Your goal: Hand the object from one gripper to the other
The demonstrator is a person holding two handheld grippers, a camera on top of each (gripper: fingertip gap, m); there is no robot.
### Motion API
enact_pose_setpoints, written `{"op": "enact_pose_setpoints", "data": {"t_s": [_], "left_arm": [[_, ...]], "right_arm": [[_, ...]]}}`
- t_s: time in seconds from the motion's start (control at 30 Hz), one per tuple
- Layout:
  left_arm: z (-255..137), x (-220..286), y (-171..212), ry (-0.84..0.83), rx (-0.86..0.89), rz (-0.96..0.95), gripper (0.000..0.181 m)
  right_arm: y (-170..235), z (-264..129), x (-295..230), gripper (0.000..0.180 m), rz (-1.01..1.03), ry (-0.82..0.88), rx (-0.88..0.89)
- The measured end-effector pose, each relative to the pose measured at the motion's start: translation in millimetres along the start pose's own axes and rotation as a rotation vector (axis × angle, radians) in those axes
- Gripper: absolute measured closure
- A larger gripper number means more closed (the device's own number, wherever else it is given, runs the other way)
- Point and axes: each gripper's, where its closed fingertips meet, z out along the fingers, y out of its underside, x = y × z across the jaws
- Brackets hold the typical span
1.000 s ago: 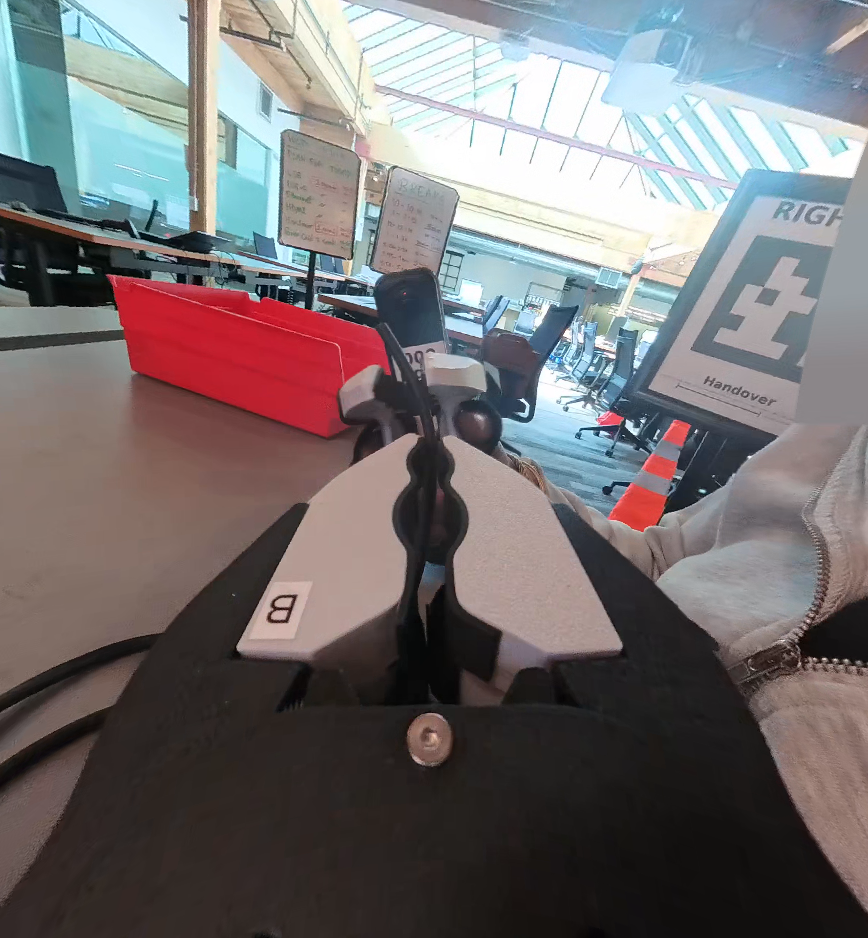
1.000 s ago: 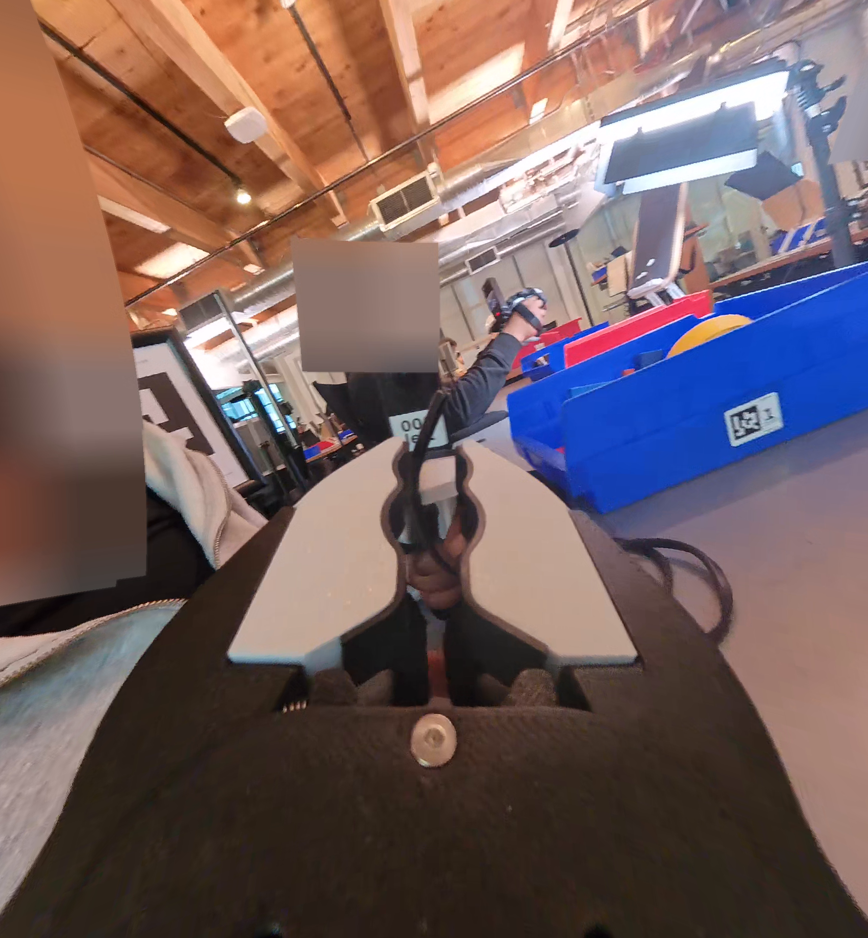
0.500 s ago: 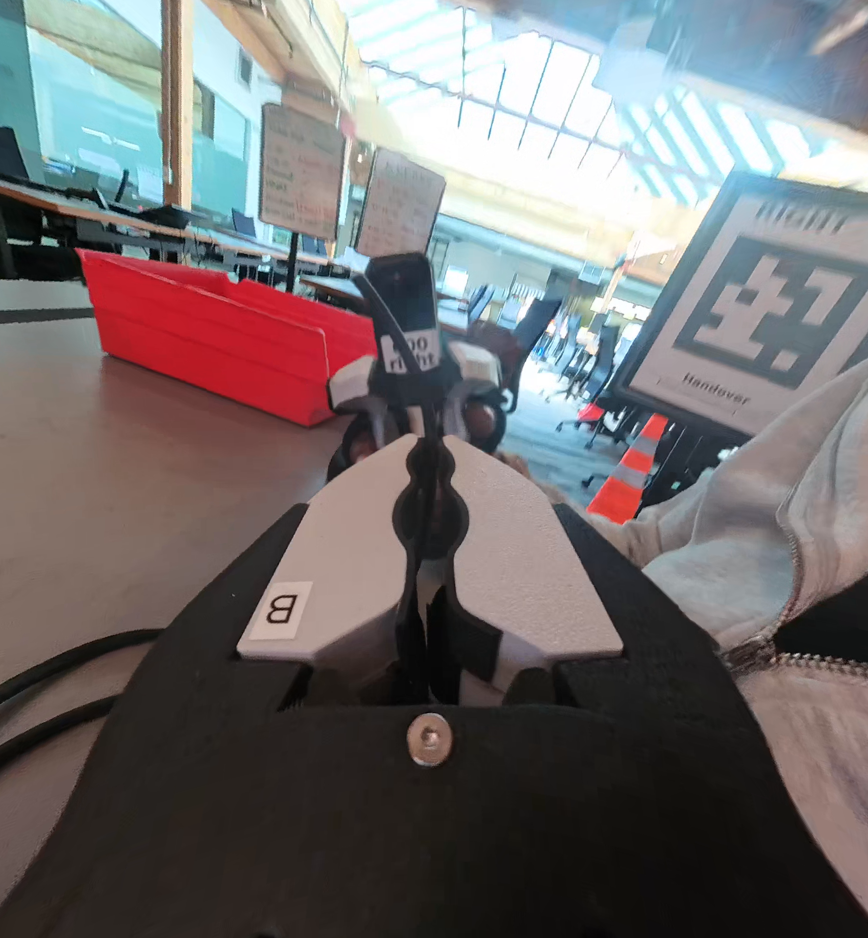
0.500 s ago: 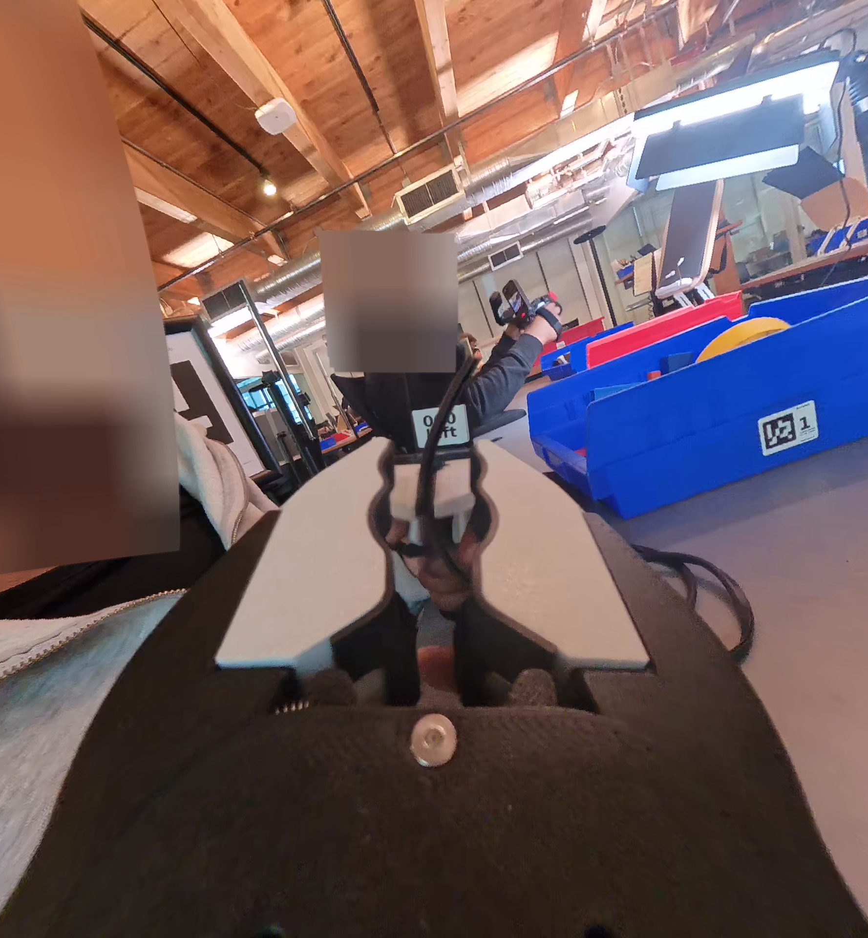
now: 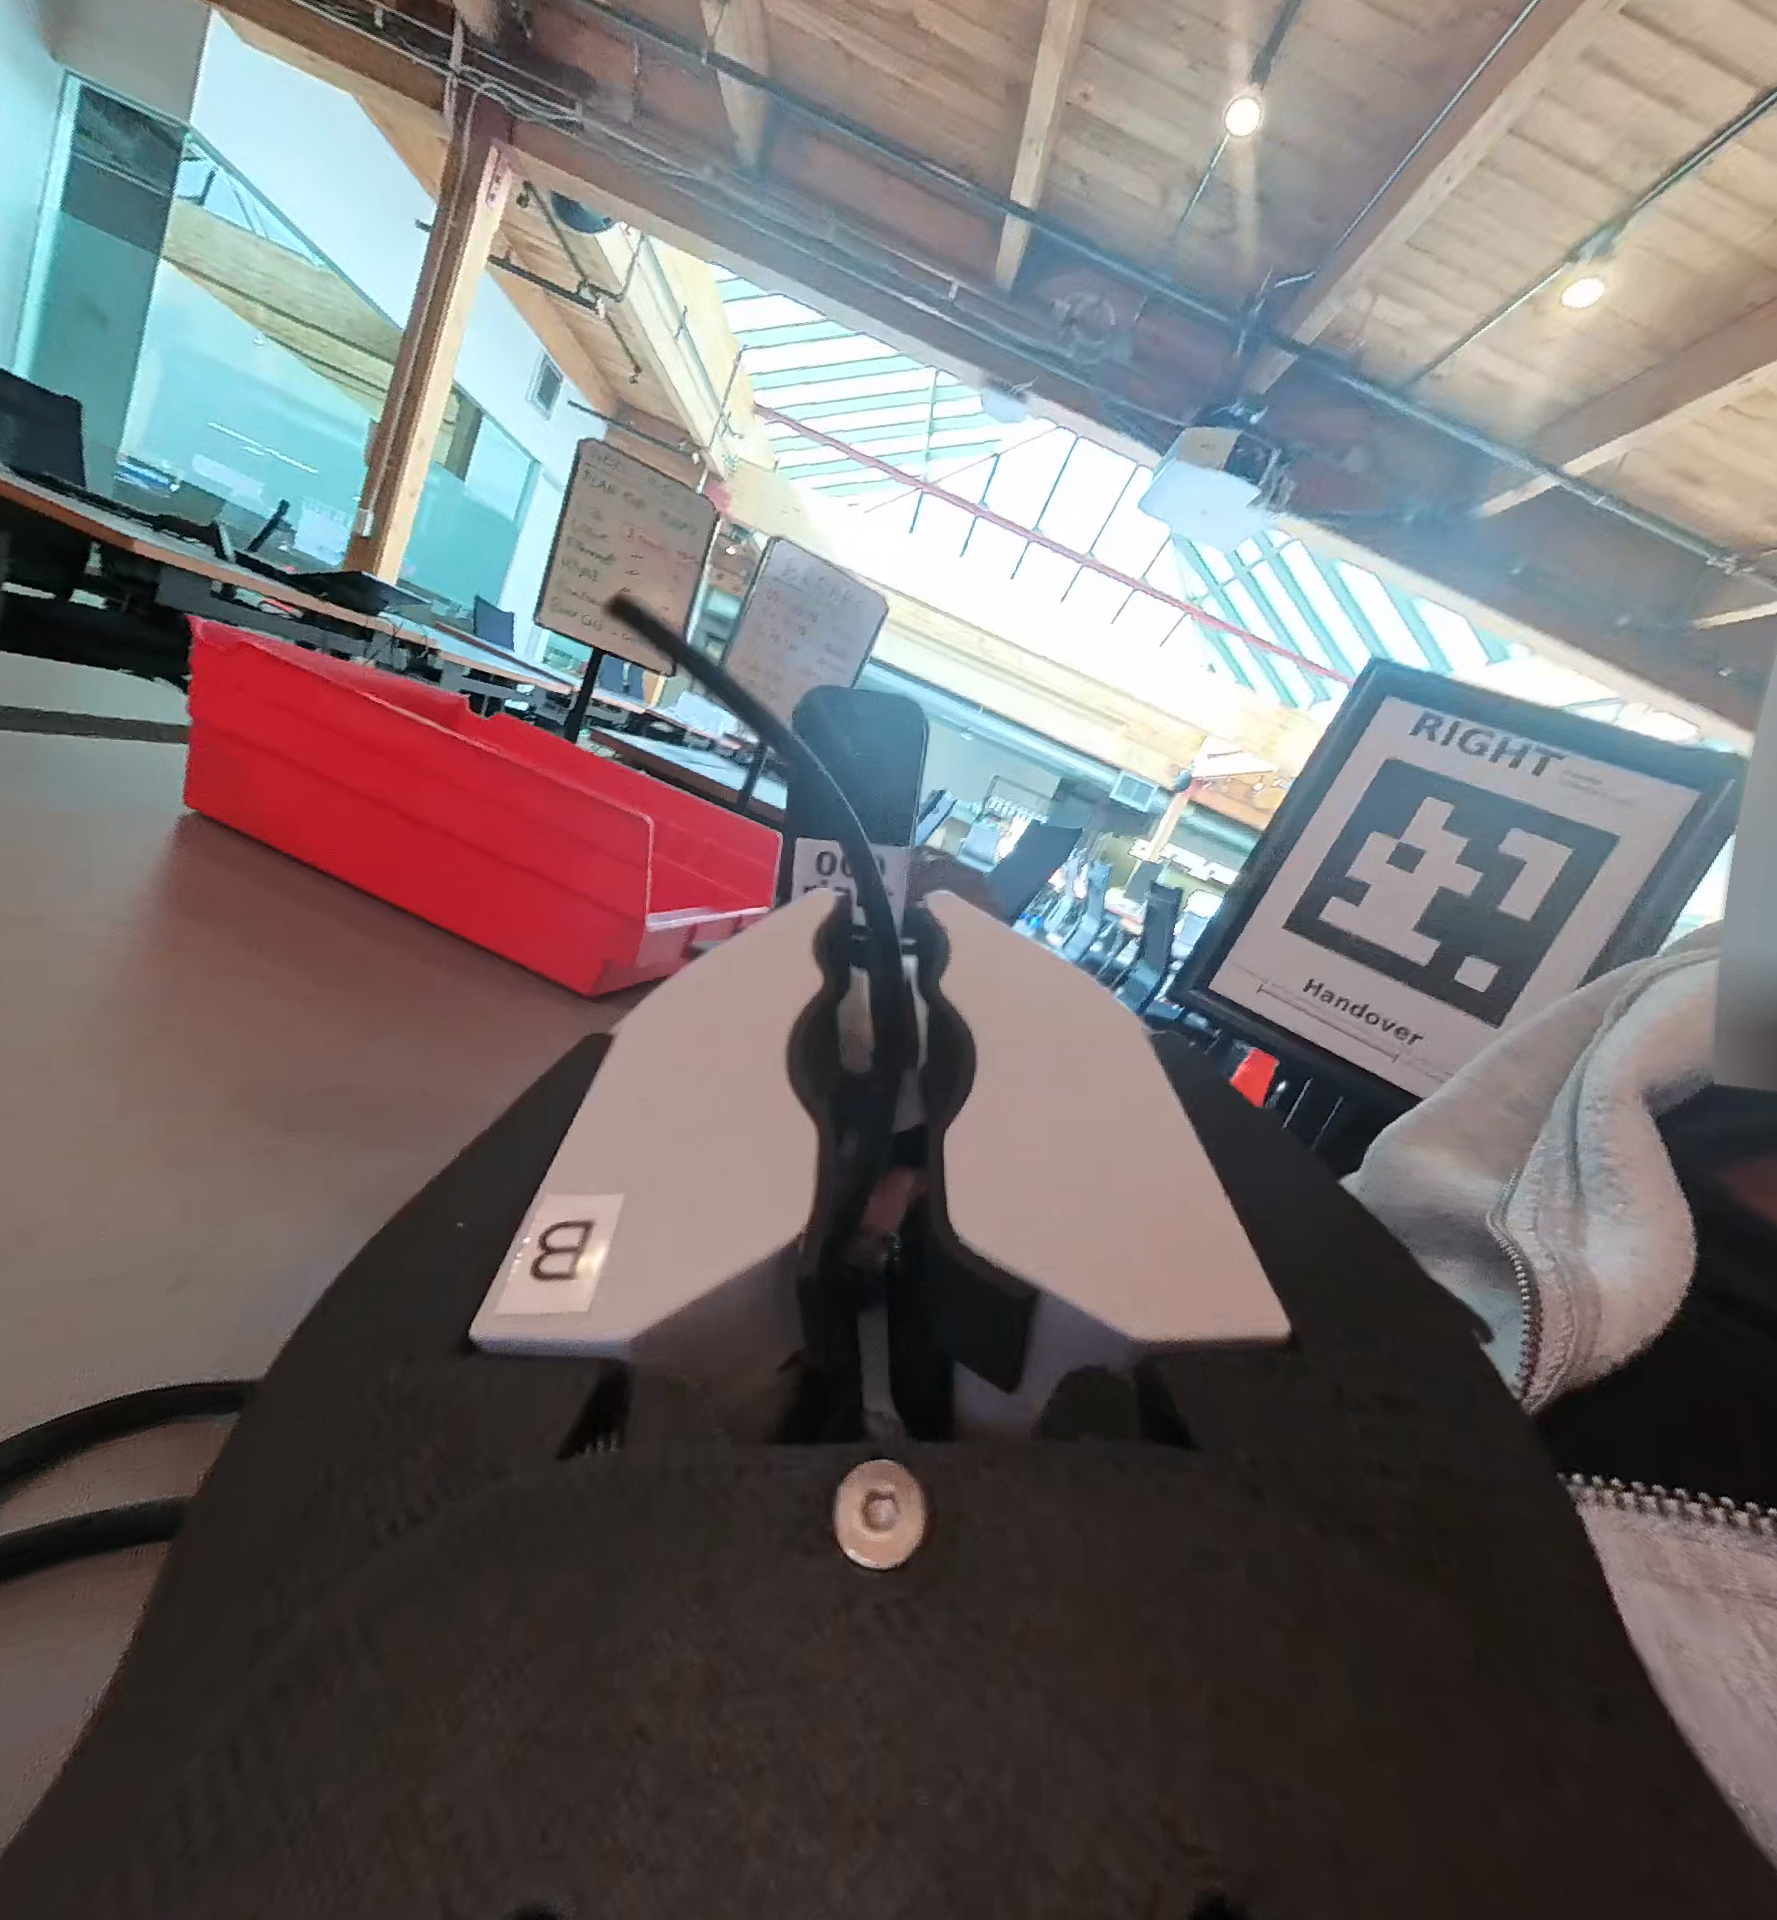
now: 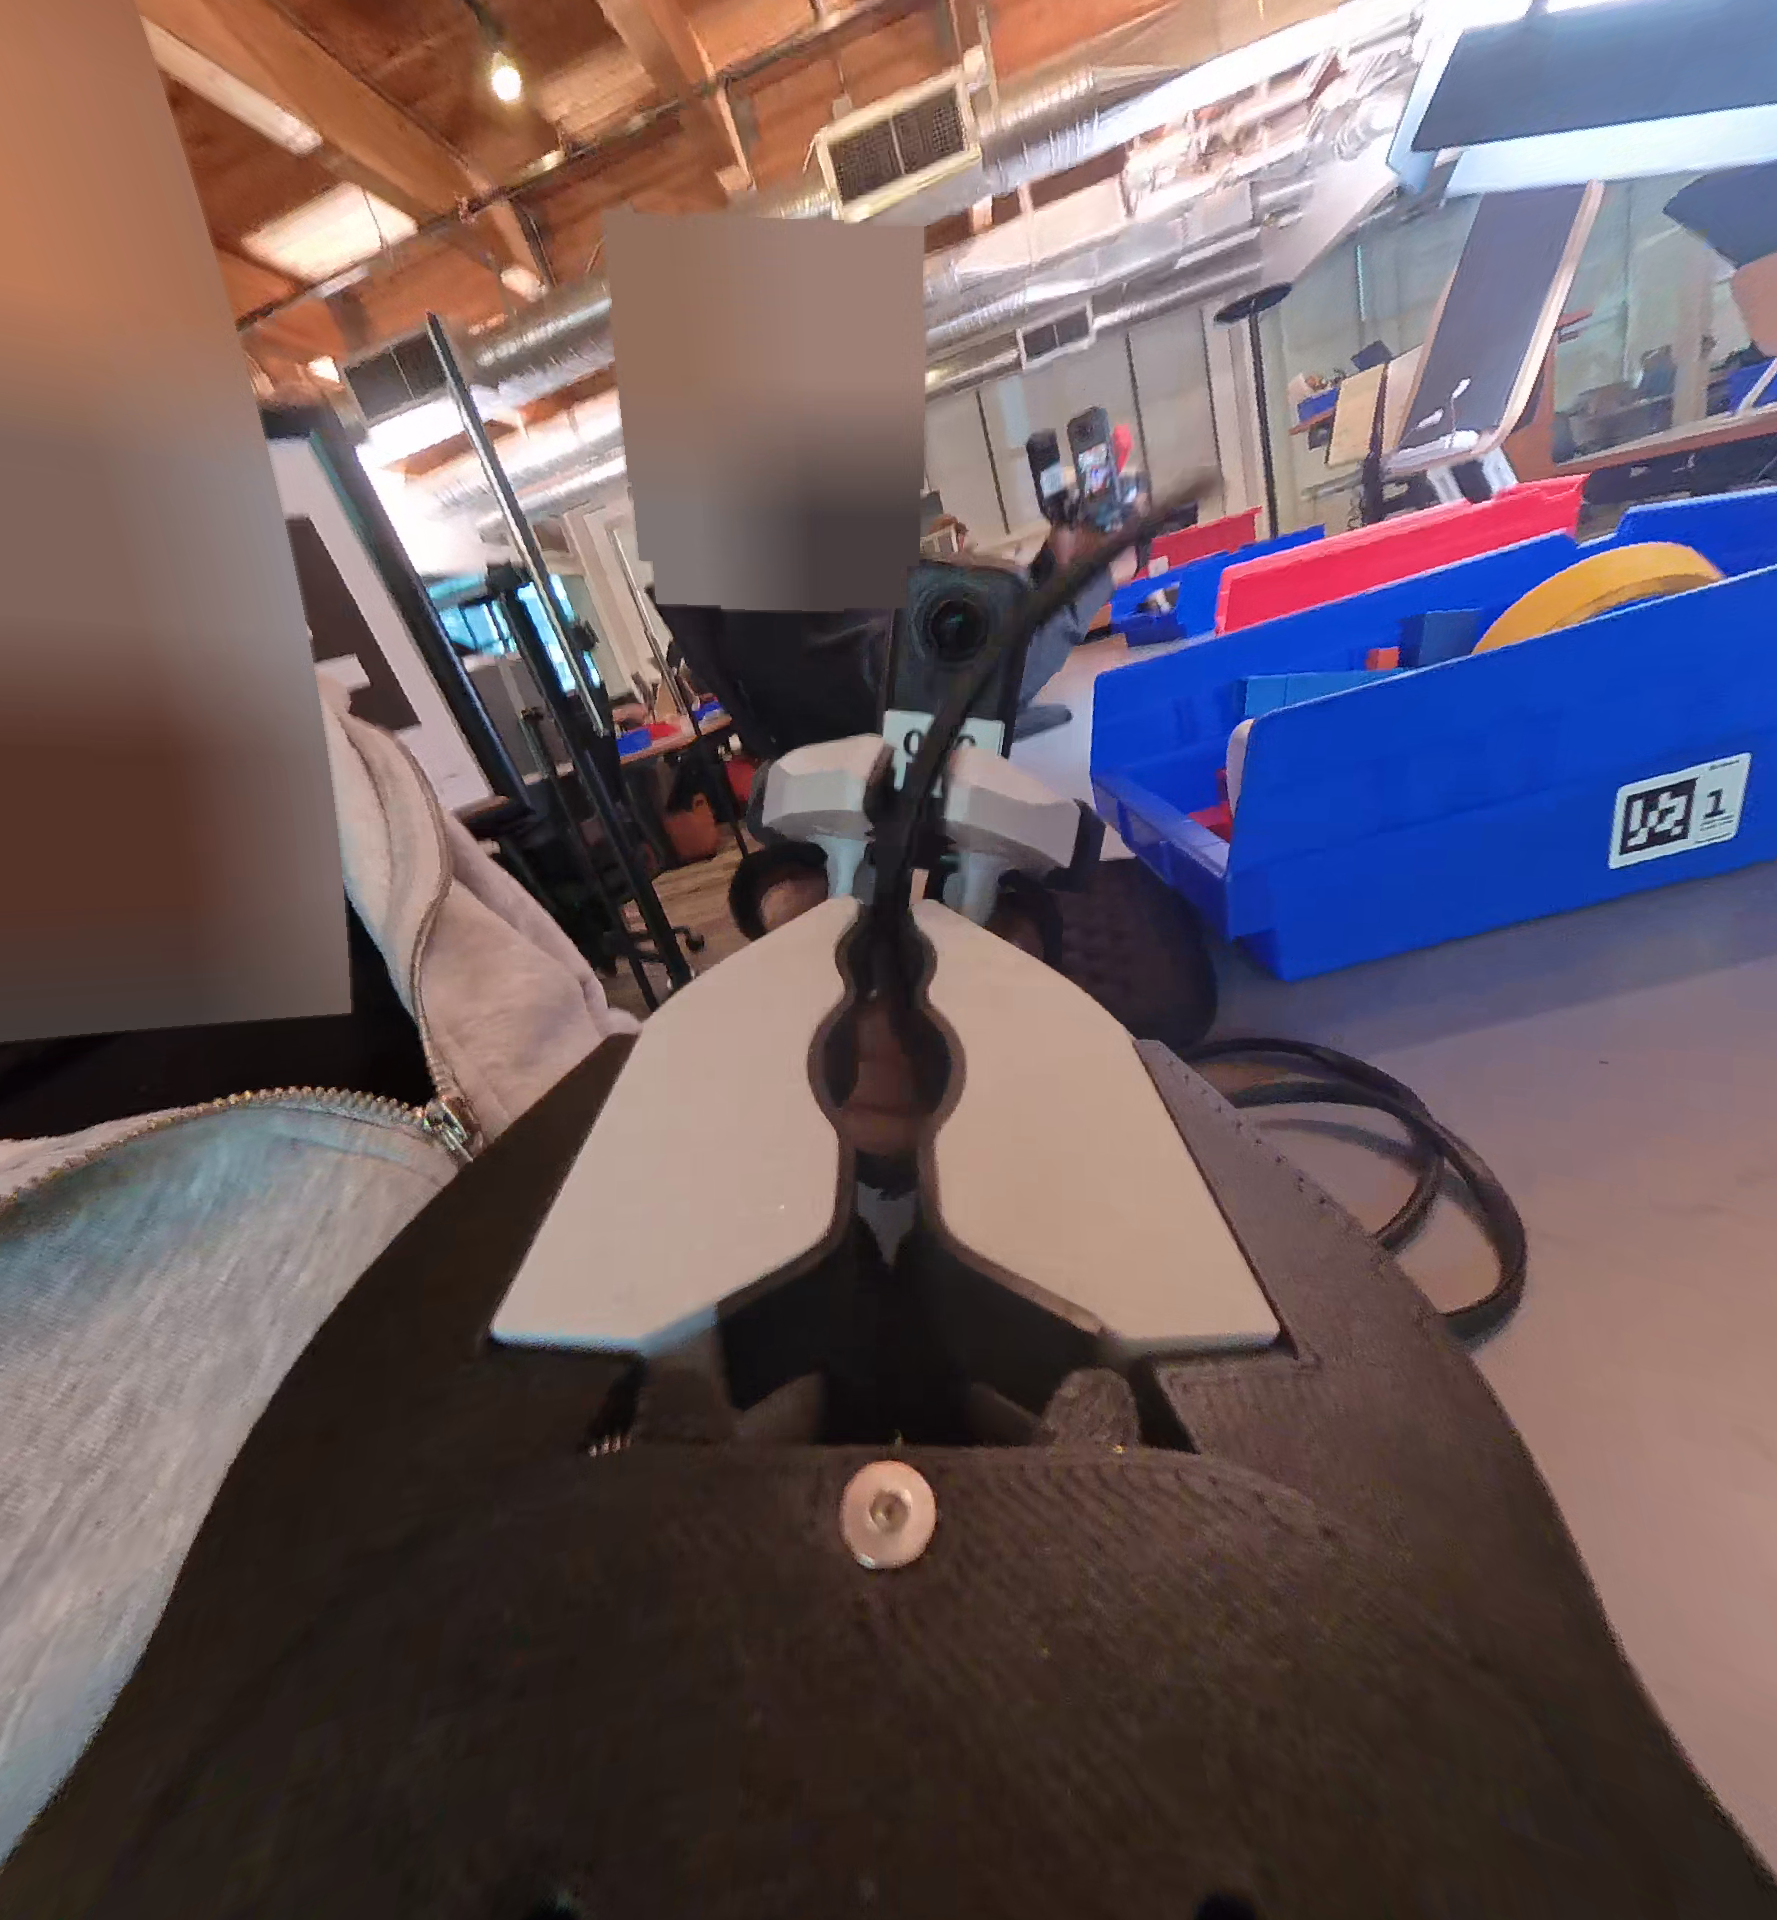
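- The right tongs [image 6: 884, 914] are pressed together at the tips, clamped on a thin black strap [image 6: 905, 831].
- From that grip the strap rises, passes between the fingers of the left tongs [image 6: 899, 800] just ahead, and curves off to the upper right.
- In the left wrist view, the left tongs [image 5: 886, 914] stand at a narrow gap with the strap [image 5: 803, 750] running through it; whether they pinch it cannot be told.
- Past those tips the strap arcs up and to the left, its free end in the air.
- The two pairs of tongs face each other, tip close to tip, above the table [image 5: 136, 1039].
- The black camera [image 5: 863, 758] of the right tongs stands upright just behind the strap; the left one's camera [image 6: 951, 634] shows the same way in the right wrist view.
- A grey zipped jacket [image 5: 1549, 1174] fills the side next to both tongs.
- A black cable [image 6: 1435, 1174] lies looped on the table beside the right tongs.
- A red bin [image 5: 427, 790] sits on the table beyond the left tongs.
- A blue bin [image 6: 1435, 810] with a square sticker sits beyond the right tongs, with a yellow roll [image 6: 1601, 582] inside it.
- A framed sign [image 5: 1455, 883] with a black-and-white pattern stands near the jacket.
- Two whiteboards [image 5: 624, 561] stand far behind the red bin.
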Motion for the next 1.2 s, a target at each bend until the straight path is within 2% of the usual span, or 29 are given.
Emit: {"op": "enact_pose_setpoints", "data": {"t_s": [0.1,0.2,0.27,0.3,0.4,0.53,0.7,0.77,0.83,0.97,1.0,1.07,1.2], "left_arm": [[-4.9,-6.3,9.0,-0.041,-0.112,0.074,0.154],[-9.1,-11.2,23.8,-0.088,-0.255,0.177,0.159],[-9.3,-9.9,32.0,-0.089,-0.317,0.233,0.169],[-8.2,-7.4,33.3,-0.078,-0.322,0.244,0.175],[-3.9,-4.0,29.7,-0.064,-0.278,0.217,0.177],[-3.5,-0.5,13.8,-0.014,-0.139,0.090,0.177],[-6.0,1.9,-6.7,0.025,0.019,-0.015,0.176],[-3.1,0.6,-2.9,0.000,0.005,0.013,0.176],[-0.6,2.2,-1.0,-0.007,0.002,0.040,0.177],[-3.7,-2.2,-4.5,-0.034,0.010,0.049,0.169],[-5.7,-4.4,-3.8,-0.039,-0.008,0.056,0.163],[-9.3,-6.4,3.3,-0.029,-0.084,0.065,0.155],[-12.2,-7.7,29.0,-0.026,-0.274,0.134,0.159]], "right_arm": [[-12.4,-7.3,2.3,0.175,0.037,-0.001,0.081],[-19.3,-11.9,3.4,0.175,0.053,-0.003,0.125],[-20.5,-12.5,3.2,0.175,0.054,-0.004,0.133],[-20.1,-12.3,3.9,0.175,0.055,0.000,0.131],[-24.6,-13.9,4.3,0.174,0.057,0.003,0.166],[-29.5,-15.2,5.1,0.152,0.087,-0.001,0.204],[-10.6,-3.2,2.2,0.152,0.089,-0.015,0.080],[-1.6,1.4,2.0,0.157,0.046,0.001,0.020],[0.6,1.4,2.7,0.172,0.004,0.020,0.004],[-4.0,-2.6,2.5,0.173,0.004,0.014,0.030],[-6.9,-4.2,3.2,0.174,0.012,0.015,0.049],[-14.7,-9.6,5.2,0.174,0.032,0.019,0.100],[-26.5,-17.9,7.2,0.174,0.063,0.015,0.180]]}}
